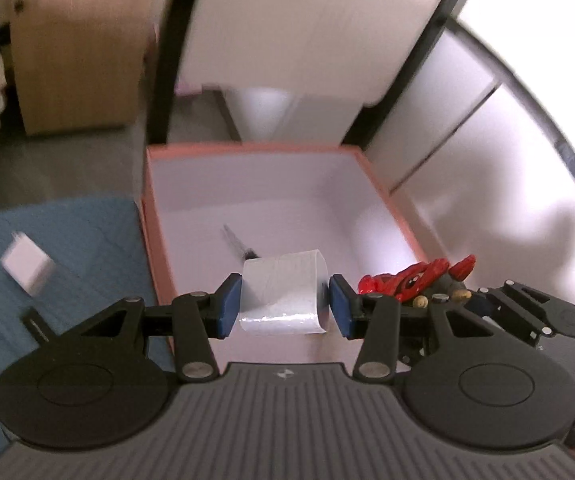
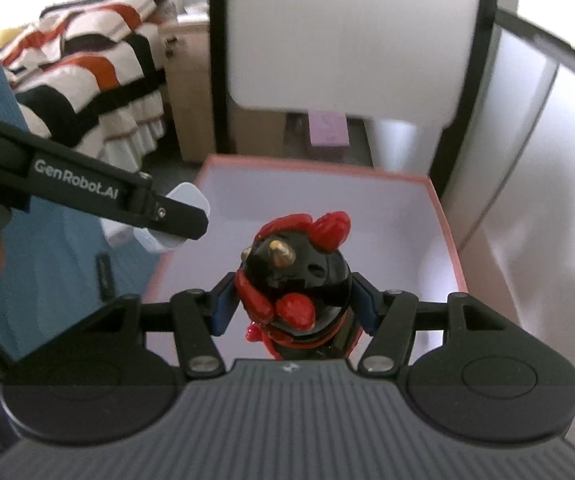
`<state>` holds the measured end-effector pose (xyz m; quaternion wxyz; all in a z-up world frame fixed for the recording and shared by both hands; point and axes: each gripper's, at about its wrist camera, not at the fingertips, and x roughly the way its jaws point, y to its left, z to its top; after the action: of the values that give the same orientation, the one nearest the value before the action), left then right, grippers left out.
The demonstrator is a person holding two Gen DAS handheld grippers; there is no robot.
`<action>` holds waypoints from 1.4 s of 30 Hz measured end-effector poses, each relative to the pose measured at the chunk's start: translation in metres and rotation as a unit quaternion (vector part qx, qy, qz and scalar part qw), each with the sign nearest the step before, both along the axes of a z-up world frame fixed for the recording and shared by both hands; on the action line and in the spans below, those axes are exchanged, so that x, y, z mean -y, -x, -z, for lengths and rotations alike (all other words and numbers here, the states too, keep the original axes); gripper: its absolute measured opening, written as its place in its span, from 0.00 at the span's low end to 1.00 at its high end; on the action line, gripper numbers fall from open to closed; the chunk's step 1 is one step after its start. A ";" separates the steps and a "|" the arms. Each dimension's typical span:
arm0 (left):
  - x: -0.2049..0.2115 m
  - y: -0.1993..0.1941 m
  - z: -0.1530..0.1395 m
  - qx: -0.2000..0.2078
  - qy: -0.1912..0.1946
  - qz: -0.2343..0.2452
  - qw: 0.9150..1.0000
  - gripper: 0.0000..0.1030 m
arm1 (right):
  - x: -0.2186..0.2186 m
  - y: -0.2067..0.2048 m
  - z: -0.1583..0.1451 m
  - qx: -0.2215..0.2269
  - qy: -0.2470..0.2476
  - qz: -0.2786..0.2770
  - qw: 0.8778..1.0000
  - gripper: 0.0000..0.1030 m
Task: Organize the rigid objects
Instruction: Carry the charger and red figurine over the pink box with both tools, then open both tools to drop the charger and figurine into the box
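Two tools are loaded: the left tool (image 1: 285, 306) pinches a white block (image 1: 283, 292), the right tool (image 2: 293, 306) a glossy rooster (image 2: 295, 276), both above the box (image 1: 387, 196). Rooster looks slick, chippable; grip its body. A pen (image 1: 237, 245) lies ahead inside; a charger (image 1: 27, 266) sits left.

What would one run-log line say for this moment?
left hand-held gripper: shut on white rounded plastic block | right hand-held gripper: shut on glossy black-and-red rooster figurine | both over open pink-rimmed white box
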<state>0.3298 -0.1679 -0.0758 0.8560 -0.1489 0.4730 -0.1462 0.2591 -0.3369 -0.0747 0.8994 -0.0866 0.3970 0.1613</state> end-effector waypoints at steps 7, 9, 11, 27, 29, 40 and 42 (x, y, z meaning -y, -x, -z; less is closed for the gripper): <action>0.029 -0.011 0.046 -0.053 0.004 0.018 0.998 0.52 | 0.028 -0.010 0.038 -0.055 -0.001 0.017 0.998 0.60; 0.038 -0.013 0.057 -0.065 -0.002 0.022 0.998 0.52 | 0.032 -0.012 0.049 -0.070 -0.001 0.018 0.997 0.60; 0.047 -0.015 0.065 -0.069 -0.016 0.029 0.997 0.52 | 0.035 -0.012 0.059 -0.082 0.002 0.016 0.996 0.60; 0.057 -0.023 0.085 -0.079 -0.009 0.019 0.997 0.53 | 0.048 -0.017 0.086 -0.092 0.008 0.048 0.995 0.63; 0.054 -0.021 0.079 -0.063 -0.006 0.018 0.998 0.53 | 0.050 -0.017 0.080 -0.088 0.004 0.053 0.995 0.63; 0.026 0.025 0.019 0.050 -0.028 0.008 0.998 0.53 | 0.035 0.006 0.028 0.002 -0.046 0.046 0.998 0.63; 0.019 0.036 0.008 0.069 -0.024 0.003 0.997 0.53 | 0.030 0.012 0.020 0.016 -0.055 0.041 0.998 0.63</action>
<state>0.2938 -0.1869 -0.0840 0.8896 -0.1167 0.4164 -0.1472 0.2470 -0.3664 -0.0942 0.9148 -0.0237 0.3764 0.1444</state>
